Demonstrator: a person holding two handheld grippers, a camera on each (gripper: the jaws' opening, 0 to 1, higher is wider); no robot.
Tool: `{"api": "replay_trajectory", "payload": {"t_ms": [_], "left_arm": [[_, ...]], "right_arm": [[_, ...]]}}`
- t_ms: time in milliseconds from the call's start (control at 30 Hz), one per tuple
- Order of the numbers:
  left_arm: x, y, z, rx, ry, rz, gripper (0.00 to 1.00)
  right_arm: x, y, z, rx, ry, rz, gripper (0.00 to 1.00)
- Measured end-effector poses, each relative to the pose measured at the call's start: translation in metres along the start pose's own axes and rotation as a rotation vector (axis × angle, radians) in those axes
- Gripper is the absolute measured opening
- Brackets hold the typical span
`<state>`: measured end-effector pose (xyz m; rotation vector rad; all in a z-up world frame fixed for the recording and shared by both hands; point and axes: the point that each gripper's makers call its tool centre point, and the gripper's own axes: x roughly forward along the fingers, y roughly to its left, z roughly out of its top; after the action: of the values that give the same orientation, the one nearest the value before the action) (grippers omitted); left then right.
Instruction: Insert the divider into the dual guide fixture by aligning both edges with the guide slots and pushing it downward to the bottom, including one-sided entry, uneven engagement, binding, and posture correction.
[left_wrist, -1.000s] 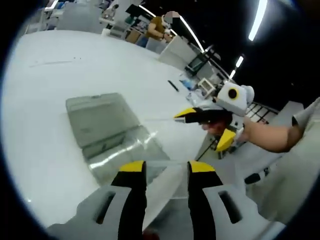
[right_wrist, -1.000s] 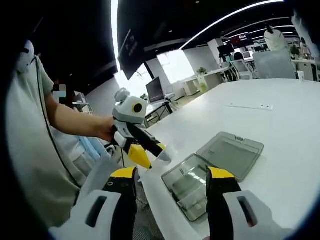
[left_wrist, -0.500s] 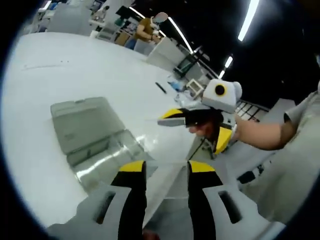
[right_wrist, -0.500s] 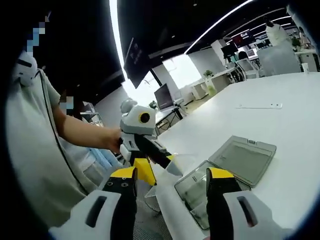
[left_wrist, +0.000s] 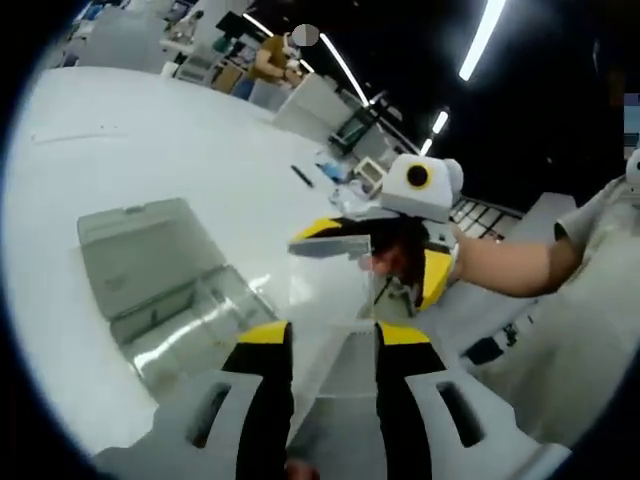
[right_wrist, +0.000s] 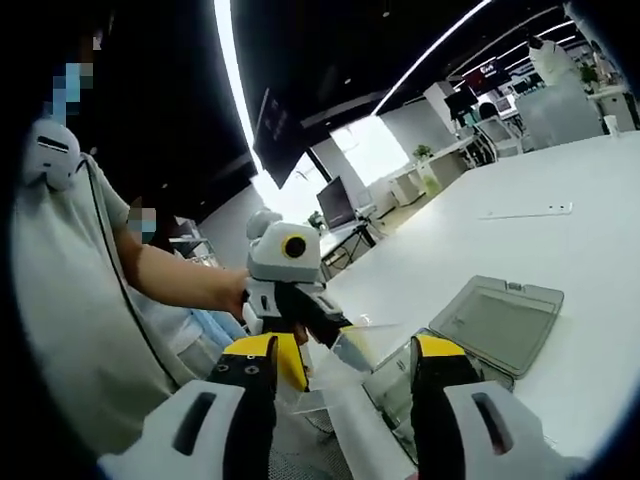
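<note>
Both grippers had drawn closer since 1 s ago; left gripper (left_wrist: 333, 345) clamped the clear divider (left_wrist: 330, 300), right gripper (right_wrist: 342, 360) w/ jaws apart; clear box (left_wrist: 165, 290) not yet entered, so insertion still all to do.

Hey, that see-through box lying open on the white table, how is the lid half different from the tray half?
The flat frosted-grey lid half looks shallow and plain, while the clear tray half is deeper, with what look like ribs inside. The lid half looks dull, whereas the tray half throws bright glints. In the left gripper view the lid half lies farther from the camera than the tray half. Both are translucent plastic, joined along one edge, and rest on the white table.
</note>
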<state>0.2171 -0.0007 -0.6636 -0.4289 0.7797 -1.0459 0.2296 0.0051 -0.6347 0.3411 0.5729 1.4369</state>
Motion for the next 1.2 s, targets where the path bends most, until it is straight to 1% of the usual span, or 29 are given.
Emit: {"api": "replay_trajectory", "payload": {"t_ms": [333, 900, 1200], "left_arm": [[0.004, -0.011, 0.002, 0.006, -0.002, -0.048, 0.29], [0.005, -0.018, 0.003, 0.005, -0.004, -0.086, 0.29], [0.005, -0.02, 0.003, 0.003, -0.007, -0.103, 0.29]], "right_arm": [[0.001, 0.003, 0.005, 0.022, -0.022, 0.024, 0.47], [0.0, 0.003, 0.006, 0.038, -0.036, 0.039, 0.39], [0.0, 0.003, 0.007, 0.055, -0.047, 0.042, 0.36]]}}
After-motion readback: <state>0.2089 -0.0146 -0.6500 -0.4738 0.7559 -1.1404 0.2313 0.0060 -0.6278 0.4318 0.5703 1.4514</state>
